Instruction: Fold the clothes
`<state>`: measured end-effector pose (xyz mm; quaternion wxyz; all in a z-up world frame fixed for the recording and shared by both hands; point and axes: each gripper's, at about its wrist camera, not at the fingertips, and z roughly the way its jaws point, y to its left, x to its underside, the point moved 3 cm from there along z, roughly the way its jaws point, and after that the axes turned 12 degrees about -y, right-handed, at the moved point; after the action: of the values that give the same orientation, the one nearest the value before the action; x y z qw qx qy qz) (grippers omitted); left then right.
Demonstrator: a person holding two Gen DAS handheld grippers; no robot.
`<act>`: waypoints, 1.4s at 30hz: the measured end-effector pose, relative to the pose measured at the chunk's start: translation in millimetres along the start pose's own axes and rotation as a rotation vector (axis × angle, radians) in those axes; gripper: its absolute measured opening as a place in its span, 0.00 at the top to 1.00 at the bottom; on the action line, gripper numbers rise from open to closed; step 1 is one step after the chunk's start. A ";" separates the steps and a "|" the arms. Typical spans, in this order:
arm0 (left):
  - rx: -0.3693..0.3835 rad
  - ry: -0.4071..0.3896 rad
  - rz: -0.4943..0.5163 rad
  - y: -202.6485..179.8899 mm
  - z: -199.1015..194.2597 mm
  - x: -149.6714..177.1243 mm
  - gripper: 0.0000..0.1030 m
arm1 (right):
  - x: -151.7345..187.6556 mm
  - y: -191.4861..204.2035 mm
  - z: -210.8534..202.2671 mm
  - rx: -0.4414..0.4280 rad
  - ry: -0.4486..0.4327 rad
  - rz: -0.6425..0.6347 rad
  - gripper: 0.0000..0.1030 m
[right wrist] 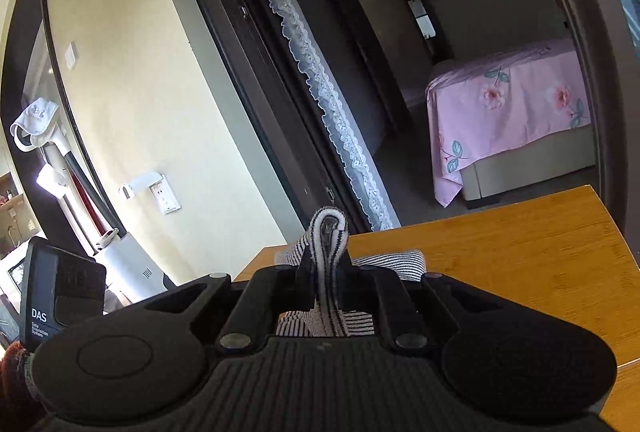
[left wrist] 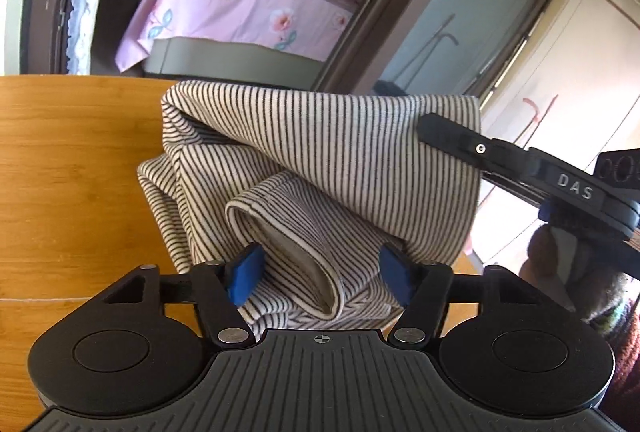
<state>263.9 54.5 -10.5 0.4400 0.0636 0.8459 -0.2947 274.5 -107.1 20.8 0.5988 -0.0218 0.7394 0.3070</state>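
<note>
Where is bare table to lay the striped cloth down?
Bare wood of the table lies left of the striped garment, out to the table's edge. It is crowded at the near middle, where the left gripper and right gripper meet the fabric.

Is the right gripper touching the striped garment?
Touching. The right wrist view shows the right gripper with jaws closed on a fold of the striped garment.

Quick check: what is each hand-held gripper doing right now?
Left hand-held gripper: open, pads either side of the striped garment, not pinching.
Right hand-held gripper: closed on a fold of the striped garment.
</note>
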 end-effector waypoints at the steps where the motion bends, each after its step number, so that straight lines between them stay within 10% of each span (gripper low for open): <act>1: 0.001 0.001 0.027 -1.5 3.6 -0.3 0.68 | -0.2 -0.7 -0.3 0.002 -0.004 0.001 0.91; 2: 0.006 -0.005 0.045 -2.5 4.5 -1.8 0.83 | -0.4 -0.8 -0.7 0.003 -0.007 0.000 0.91; 10: -0.126 -0.050 0.107 26.4 3.1 -13.2 0.85 | 1.3 8.0 0.6 -0.059 -0.001 0.005 0.91; 13: -0.170 -0.053 0.063 43.9 -5.0 -10.7 0.59 | 7.9 23.3 6.3 -0.144 0.031 0.002 0.91; 18: -0.230 -0.124 -0.074 73.3 -38.9 -23.5 0.45 | 72.2 62.9 33.0 -0.231 0.270 -0.164 0.90; 22: -0.130 -0.205 -0.105 60.6 -61.9 -39.3 0.18 | 104.5 80.0 36.0 -0.250 0.331 -0.279 0.89; 26: -0.050 -0.149 -0.059 34.2 -35.6 -30.1 0.21 | 104.3 94.8 34.5 -0.241 0.329 -0.371 0.89; 29: -0.115 -0.066 -0.026 36.0 -11.8 -11.2 0.46 | 94.0 95.6 22.4 -0.248 0.322 -0.399 0.68; 31: -0.128 -0.044 -0.033 41.6 -4.9 -0.8 0.45 | 77.5 81.2 14.5 -0.223 0.297 -0.336 0.32; 42: -0.097 -0.043 -0.008 47.3 -11.2 4.8 0.45 | 31.0 -32.3 23.2 0.016 0.196 0.219 0.15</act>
<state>270.5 98.7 -30.3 0.4596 0.0322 0.8497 -0.2565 298.9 -111.8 -23.1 0.4870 0.0340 0.7947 0.3608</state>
